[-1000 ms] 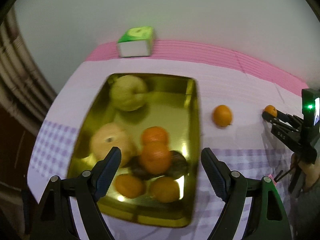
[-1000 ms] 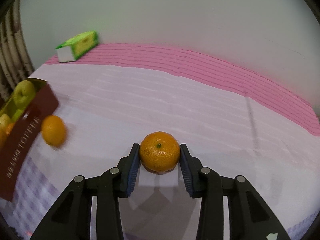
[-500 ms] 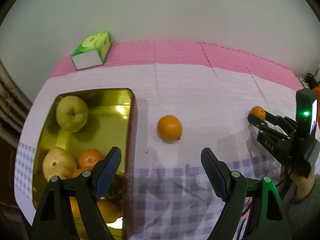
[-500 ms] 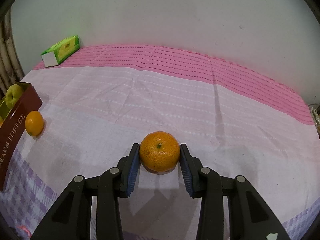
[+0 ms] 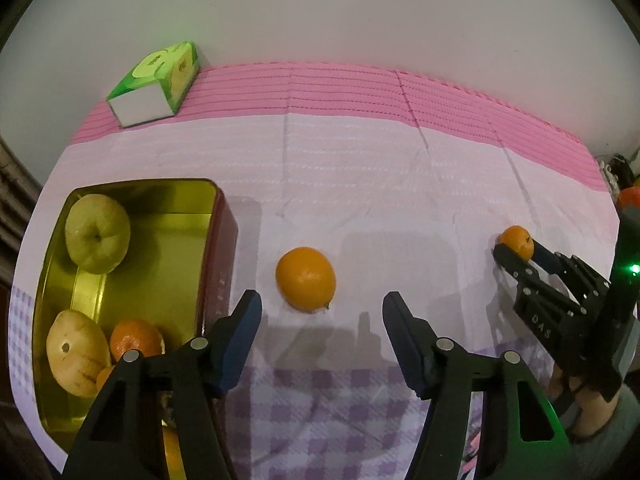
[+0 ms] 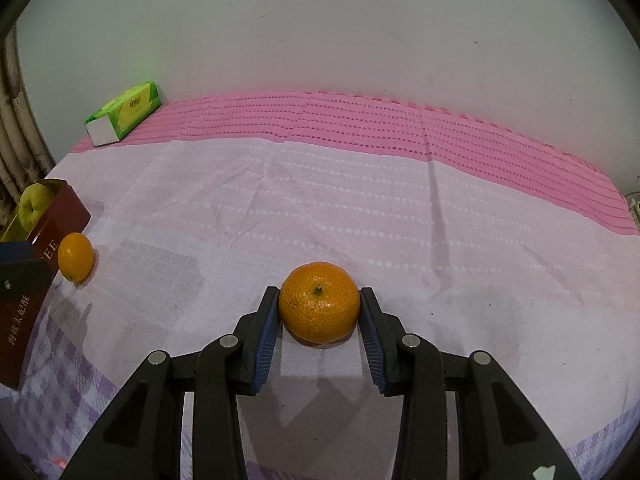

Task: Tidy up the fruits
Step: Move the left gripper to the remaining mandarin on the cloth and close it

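My right claw (image 6: 319,312) clamps a mandarin (image 6: 319,302); my left claw (image 5: 322,312), closing, hangs empty before a loose orange (image 5: 306,278) beside the tin (image 5: 218,248).

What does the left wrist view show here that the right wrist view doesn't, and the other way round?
Only the left wrist view: the tin's gold inside holding a yellowish fruit and small oranges, plus the closing left tongs, nothing between them. Only the right wrist view: the lettering on the tin's red side. Both: the loose orange, green apple, green box, and the right tongs shut on a mandarin.
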The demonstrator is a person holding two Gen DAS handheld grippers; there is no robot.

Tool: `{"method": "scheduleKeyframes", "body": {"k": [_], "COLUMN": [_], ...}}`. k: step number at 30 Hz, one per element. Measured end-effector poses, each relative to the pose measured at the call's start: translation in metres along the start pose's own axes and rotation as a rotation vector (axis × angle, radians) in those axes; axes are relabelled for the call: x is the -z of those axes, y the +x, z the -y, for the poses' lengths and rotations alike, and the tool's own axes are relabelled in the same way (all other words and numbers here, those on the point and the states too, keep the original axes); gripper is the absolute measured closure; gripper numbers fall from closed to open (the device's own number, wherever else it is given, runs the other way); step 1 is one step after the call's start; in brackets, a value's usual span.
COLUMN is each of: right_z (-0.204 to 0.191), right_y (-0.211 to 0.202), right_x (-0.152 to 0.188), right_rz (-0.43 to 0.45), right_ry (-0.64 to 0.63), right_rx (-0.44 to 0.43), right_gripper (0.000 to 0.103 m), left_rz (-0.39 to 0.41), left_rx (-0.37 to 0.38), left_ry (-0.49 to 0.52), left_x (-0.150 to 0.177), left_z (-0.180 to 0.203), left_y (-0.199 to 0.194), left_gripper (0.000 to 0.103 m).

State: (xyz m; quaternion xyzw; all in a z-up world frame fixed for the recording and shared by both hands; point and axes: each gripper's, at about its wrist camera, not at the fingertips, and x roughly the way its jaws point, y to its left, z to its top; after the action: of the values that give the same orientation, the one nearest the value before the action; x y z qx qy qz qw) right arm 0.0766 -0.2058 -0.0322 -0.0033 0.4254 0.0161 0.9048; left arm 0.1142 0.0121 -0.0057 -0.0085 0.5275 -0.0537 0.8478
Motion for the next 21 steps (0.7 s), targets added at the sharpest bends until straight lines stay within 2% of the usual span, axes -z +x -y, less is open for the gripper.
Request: {"method": "scheduleKeyframes", "body": {"k": [5,10,21], "right_z": [-0.001,0.000,0.002], "right_y": [0.001,0.002,0.002], "right_x": [-0.001,-0.001,0.000], "right_rz": [-0.004,-0.003,-0.002], "right_ry": [0.004,0.014,0.023], "right_rx": [-0.003,-0.009,-0.016], "right_gripper": [0.066,0.066,0.066], "left_rz": [-0.011,-0.031,-0.060], "left_rx": [0.000,0.008,-0.029], "left_ry": [-0.003,-0.030,-0.078], "left_x": [-0.004,-0.009,-0.016], "left_z": [0.002,0.001,-0.002], "left_y": [0.007,0.016,0.030], "left_gripper": [0.040,0.044,0.053]}}
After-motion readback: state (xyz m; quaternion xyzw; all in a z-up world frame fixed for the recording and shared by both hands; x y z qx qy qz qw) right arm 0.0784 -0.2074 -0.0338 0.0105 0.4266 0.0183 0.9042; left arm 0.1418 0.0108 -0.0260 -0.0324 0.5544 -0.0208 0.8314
